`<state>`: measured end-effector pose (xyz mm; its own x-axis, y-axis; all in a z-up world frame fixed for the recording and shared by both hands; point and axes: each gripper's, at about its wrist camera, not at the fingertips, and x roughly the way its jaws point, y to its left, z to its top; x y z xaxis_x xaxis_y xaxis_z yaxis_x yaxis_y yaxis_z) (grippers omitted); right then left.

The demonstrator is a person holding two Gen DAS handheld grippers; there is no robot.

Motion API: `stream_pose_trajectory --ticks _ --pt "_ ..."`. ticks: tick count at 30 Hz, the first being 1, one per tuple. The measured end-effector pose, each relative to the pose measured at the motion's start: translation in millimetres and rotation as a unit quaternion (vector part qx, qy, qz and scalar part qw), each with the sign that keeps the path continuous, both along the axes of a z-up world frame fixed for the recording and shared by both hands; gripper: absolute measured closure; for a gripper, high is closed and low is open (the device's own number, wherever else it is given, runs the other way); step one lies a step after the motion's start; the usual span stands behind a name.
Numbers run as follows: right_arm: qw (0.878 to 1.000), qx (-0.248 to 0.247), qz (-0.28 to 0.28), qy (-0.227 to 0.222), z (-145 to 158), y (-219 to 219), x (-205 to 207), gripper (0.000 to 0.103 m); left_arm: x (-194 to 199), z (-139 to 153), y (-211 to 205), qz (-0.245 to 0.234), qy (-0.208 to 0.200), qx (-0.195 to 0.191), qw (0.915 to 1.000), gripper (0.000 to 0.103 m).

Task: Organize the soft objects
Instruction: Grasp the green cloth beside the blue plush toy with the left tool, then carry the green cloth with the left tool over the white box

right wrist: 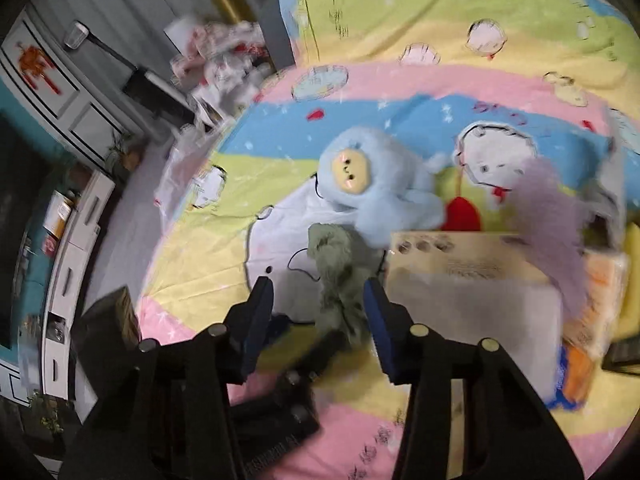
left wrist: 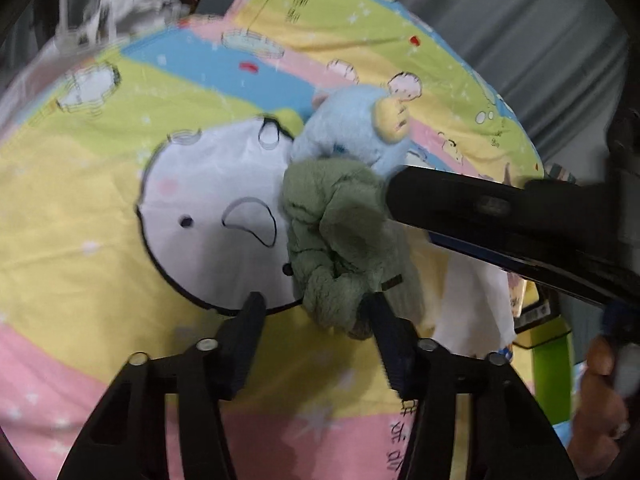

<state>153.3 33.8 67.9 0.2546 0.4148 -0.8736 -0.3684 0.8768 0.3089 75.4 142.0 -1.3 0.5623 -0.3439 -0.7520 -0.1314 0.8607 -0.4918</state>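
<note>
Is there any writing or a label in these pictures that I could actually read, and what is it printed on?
None can be quoted.
Bedsheet: dark characters on the pink band, too blurred and warped to read.
Cardboard box: faint lines of print, blurred.
Orange package: print blurred.
Tag on the green plush: too small to read.
Blue plush: no writing visible.

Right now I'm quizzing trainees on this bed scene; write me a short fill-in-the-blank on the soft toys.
1. The plush toy with the yellow face is light ____.
2. The crumpled fleece cloth in front of it is ____.
3. Both lie on a bedsheet printed with ____ characters.

Missing words: blue; green; cartoon
</note>
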Motion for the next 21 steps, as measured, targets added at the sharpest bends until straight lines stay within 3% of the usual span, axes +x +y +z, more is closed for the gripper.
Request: stream_pose_trajectory --ticks 3,4,5,6,7,13,21 --pt "1.0 -0.014 0.0 0.019 -16.7 8.3 14.2 0.063 6.3 -6.7 3.1 0.002 0.002 -0.024 0.9997 0.063" --pt "1.0 -0.019 0.002 0.025 -21.6 9.8 16.4 0.071 8.3 -7.9 3.8 0.002 0.002 -0.031 0.9995 0.067" --pt "0.999 -0.031 0.004 0.026 -26.8 12.3 18.9 0.076 9.9 -8.6 3.6 -0.001 0.002 -0.037 0.9993 0.077" --pt "0.999 -0.043 0.003 0.024 -31.3 13.5 20.7 0.088 12.2 -11.0 3.4 -0.004 0.006 -0.047 0.9989 0.086" --pt "0.999 -0.044 -0.002 0.025 -34.5 11.9 21.6 0.094 13.6 -11.4 2.4 -0.007 0.007 -0.049 0.9988 0.087" --pt "0.999 0.04 -0.022 0.021 -22.9 -14.7 12.3 0.099 3.2 10.8 -3.3 -0.008 -0.027 -0.035 0.999 0.09" --pt "0.986 0.142 -0.066 -0.061 56.1 -73.3 -37.5 0.099 -23.4 80.9 -27.3 -0.044 -0.106 -0.022 0.9931 0.09"
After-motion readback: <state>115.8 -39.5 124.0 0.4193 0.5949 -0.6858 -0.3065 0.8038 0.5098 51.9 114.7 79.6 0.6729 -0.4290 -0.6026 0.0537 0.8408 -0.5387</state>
